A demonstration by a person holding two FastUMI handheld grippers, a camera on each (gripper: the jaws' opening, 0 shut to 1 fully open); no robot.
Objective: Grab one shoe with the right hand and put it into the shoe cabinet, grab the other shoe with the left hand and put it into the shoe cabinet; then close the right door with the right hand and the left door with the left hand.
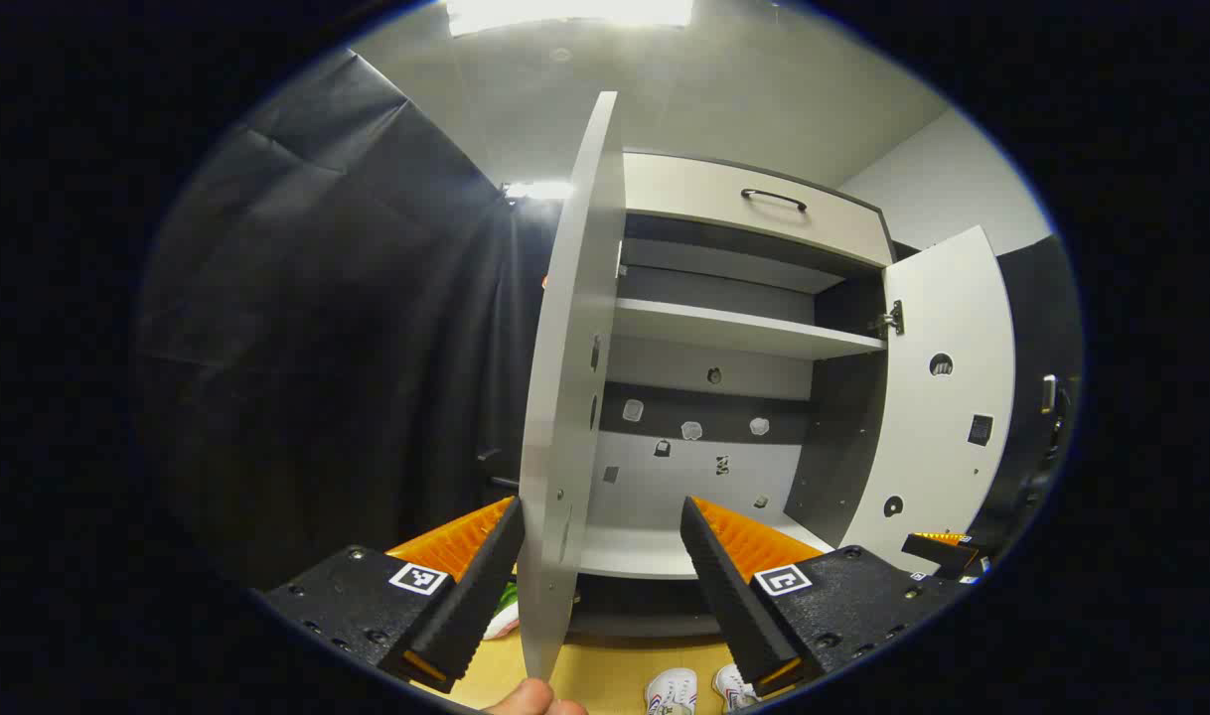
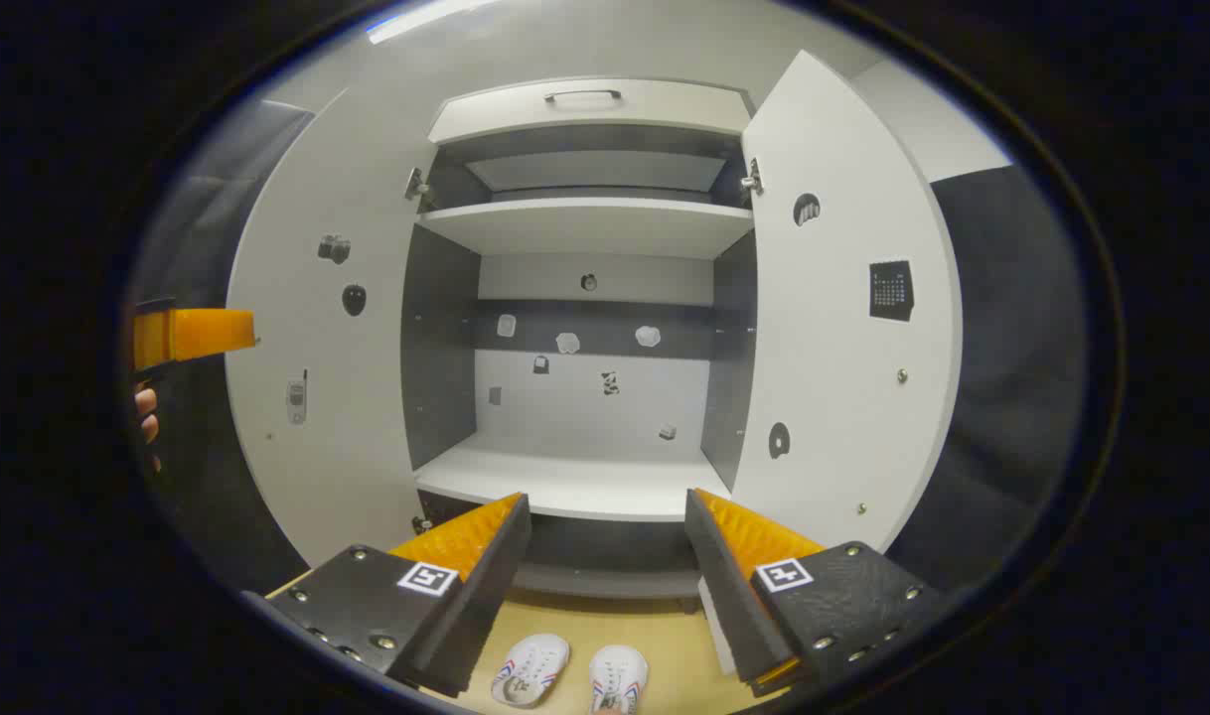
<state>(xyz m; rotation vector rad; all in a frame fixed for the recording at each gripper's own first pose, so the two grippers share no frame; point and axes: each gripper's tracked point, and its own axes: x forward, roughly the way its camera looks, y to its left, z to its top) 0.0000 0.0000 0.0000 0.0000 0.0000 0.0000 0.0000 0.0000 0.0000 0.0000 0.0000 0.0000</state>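
Count, right gripper view: two white shoes on the floor; one shoe cabinet with two open doors, two shelves, one top drawer. I hold two tools.

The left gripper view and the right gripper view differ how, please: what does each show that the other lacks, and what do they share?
Left gripper view alone: the left door edge-on between the open left tongs, and a ceiling light.

Right gripper view alone: that door's inner face, and fingers holding the other gripper.

Both: the open cabinet, its bare lower shelf, the right door, the drawer handle, and two white shoes on the floor.
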